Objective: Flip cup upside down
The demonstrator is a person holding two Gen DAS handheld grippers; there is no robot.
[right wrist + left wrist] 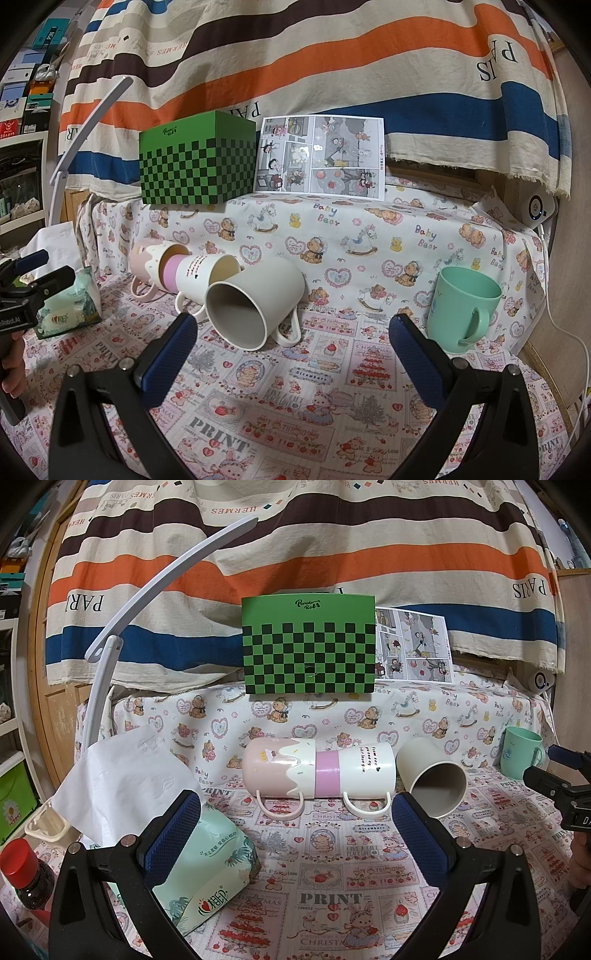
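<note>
A mint green cup (pixel 463 308) stands upright at the right, also in the left wrist view (pixel 521 752). A cream mug (pixel 251 299) lies on its side, mouth toward me, also in the left wrist view (pixel 432 777). A pink-and-white mug (pixel 280 768) and a white mug with a pink band (pixel 354 770) lie nested on their sides. My left gripper (pixel 295 830) is open and empty, short of the nested mugs. My right gripper (pixel 295 350) is open and empty, between the cream mug and the green cup.
A tissue pack (pixel 207 871) with a raised sheet lies by the left fingers. A red-capped bottle (pixel 26 878) stands at the far left. A green checkered box (pixel 308 644) and a comic sheet (pixel 321 155) stand at the back. A white lamp arm (pixel 147 590) arches left.
</note>
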